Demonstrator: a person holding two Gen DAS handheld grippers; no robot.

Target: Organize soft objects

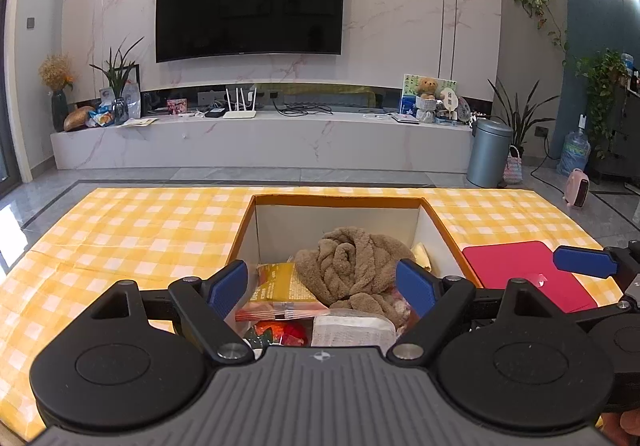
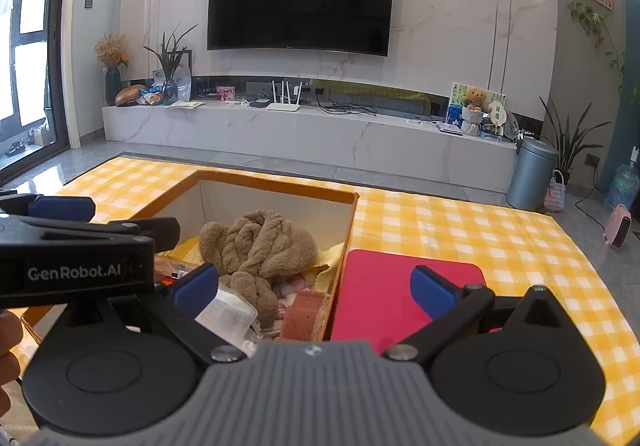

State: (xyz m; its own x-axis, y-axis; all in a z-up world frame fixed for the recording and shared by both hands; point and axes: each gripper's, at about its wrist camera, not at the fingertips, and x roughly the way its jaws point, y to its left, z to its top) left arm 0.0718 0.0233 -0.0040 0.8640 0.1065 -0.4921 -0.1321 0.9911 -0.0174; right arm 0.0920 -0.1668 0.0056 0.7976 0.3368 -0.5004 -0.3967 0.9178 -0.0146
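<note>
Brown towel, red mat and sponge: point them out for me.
brown towel (image 1: pixel 356 266), left wrist view, middle of the twisted bundle
red mat (image 2: pixel 384 294), right wrist view, bare centre
sponge (image 2: pixel 306 316), right wrist view, top face

"GenRobot.AI" stands in white on the left gripper (image 2: pixel 60 209) body.

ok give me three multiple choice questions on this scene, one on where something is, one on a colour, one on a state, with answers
1. Where does the brown towel lie?
A. inside the box
B. on the red mat
C. on the floor

2. What colour is the checked tablecloth?
A. blue and white
B. yellow and white
C. green and white

3. How does the left tool stand?
A. shut on the towel
B. shut on the mat
C. open, holding nothing

Answers:
1 A, the box walls surround the towel.
2 B, yellow and white squares cover the table.
3 C, its blue fingers are spread apart with nothing gripped between them.
</note>
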